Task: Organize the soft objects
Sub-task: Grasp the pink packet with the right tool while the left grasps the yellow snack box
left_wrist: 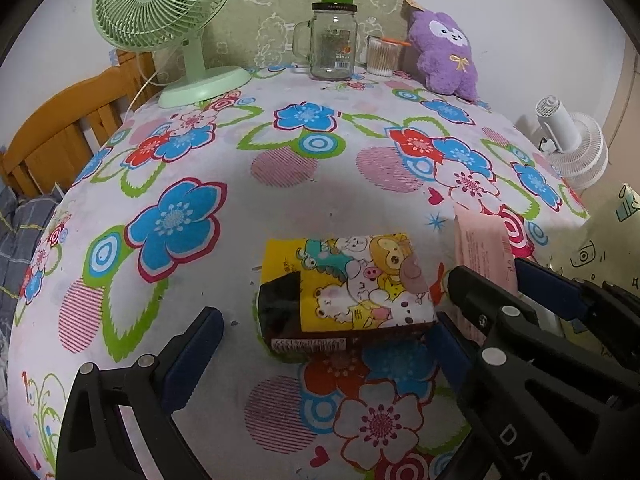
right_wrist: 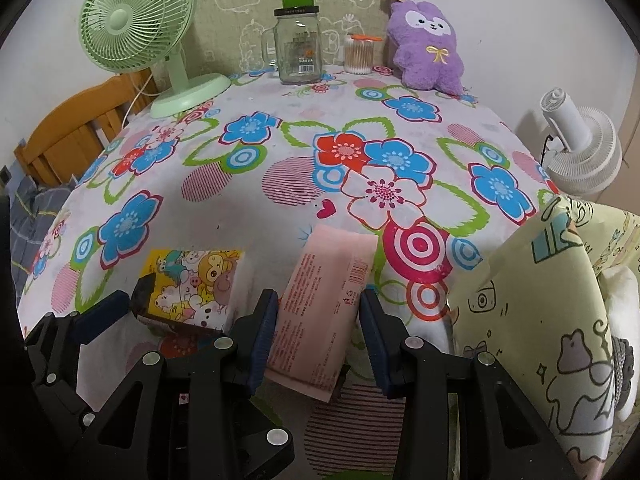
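Observation:
A yellow cartoon-print tissue pack [left_wrist: 352, 284] lies flat on the flowered tablecloth [left_wrist: 180, 220]. My left gripper [left_wrist: 326, 317] is open and straddles it; the left finger stands clear of the pack and the right finger is close to its right edge. A pink tissue pack [right_wrist: 320, 312] sits tilted between the pads of my right gripper [right_wrist: 318, 294], which is shut on it. In the left wrist view the right gripper [left_wrist: 488, 270] and the pink pack [left_wrist: 480, 240] are just right of the yellow pack. A purple plush toy [right_wrist: 426, 48] leans against the back wall.
A green desk fan [left_wrist: 160, 20], a glass jar mug with a green cap [left_wrist: 334, 44] and a cup of cotton swabs [left_wrist: 382, 56] stand along the back. A white fan [right_wrist: 580, 152] and a pale yellow printed cloth [right_wrist: 552, 320] are at the right; a wooden frame [left_wrist: 60, 132] is at the left.

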